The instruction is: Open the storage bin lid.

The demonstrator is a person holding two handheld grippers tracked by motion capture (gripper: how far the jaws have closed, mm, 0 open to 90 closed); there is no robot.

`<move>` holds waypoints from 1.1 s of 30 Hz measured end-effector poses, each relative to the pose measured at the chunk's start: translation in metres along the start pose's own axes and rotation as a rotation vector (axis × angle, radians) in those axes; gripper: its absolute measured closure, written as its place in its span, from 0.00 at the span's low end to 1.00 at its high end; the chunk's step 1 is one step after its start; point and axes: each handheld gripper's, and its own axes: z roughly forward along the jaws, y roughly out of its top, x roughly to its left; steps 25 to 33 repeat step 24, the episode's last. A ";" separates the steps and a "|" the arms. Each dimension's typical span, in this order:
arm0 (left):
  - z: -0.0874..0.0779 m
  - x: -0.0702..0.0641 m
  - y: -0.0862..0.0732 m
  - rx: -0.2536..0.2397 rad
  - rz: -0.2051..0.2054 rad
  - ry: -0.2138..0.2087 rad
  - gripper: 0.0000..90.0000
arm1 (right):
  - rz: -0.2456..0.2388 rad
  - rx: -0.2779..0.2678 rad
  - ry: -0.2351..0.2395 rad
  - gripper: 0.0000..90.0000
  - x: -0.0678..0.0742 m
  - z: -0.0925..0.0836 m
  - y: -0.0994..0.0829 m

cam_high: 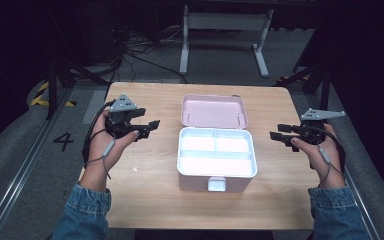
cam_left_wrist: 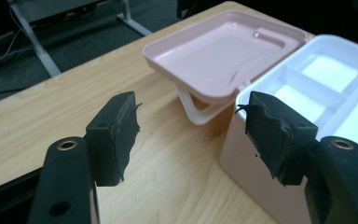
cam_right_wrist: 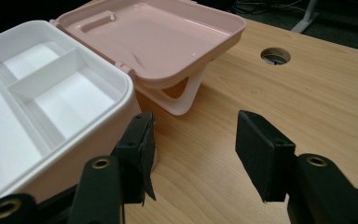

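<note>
Centrally on the wooden table [cam_high: 145, 200] sits a pink box [cam_high: 217, 176], its lid [cam_high: 214, 110] folded back behind it. Left tool [cam_high: 147, 128] and right tool [cam_high: 277, 135] flank the box, both released, holding nothing.

left gripper [cam_high: 149, 127] fingers apart, right gripper [cam_high: 276, 132] fingers apart, both hand-held

The only thing I can read is a black number 4 [cam_high: 63, 141] marked on the grey floor [cam_high: 20, 150], left of my table [cam_high: 150, 190] in the high view.
</note>
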 end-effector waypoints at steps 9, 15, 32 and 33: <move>-0.008 0.007 -0.034 0.042 -0.061 -0.003 0.38 | 0.022 0.037 -0.026 0.53 -0.005 -0.006 -0.012; -0.003 0.015 -0.047 0.109 -0.083 0.035 0.38 | 0.031 0.060 -0.043 0.53 -0.009 -0.008 -0.017; 0.005 0.021 -0.059 0.165 -0.134 0.030 0.37 | 0.044 0.077 -0.050 0.52 -0.014 -0.008 -0.022; 0.005 0.021 -0.059 0.165 -0.134 0.030 0.37 | 0.044 0.077 -0.050 0.52 -0.014 -0.008 -0.022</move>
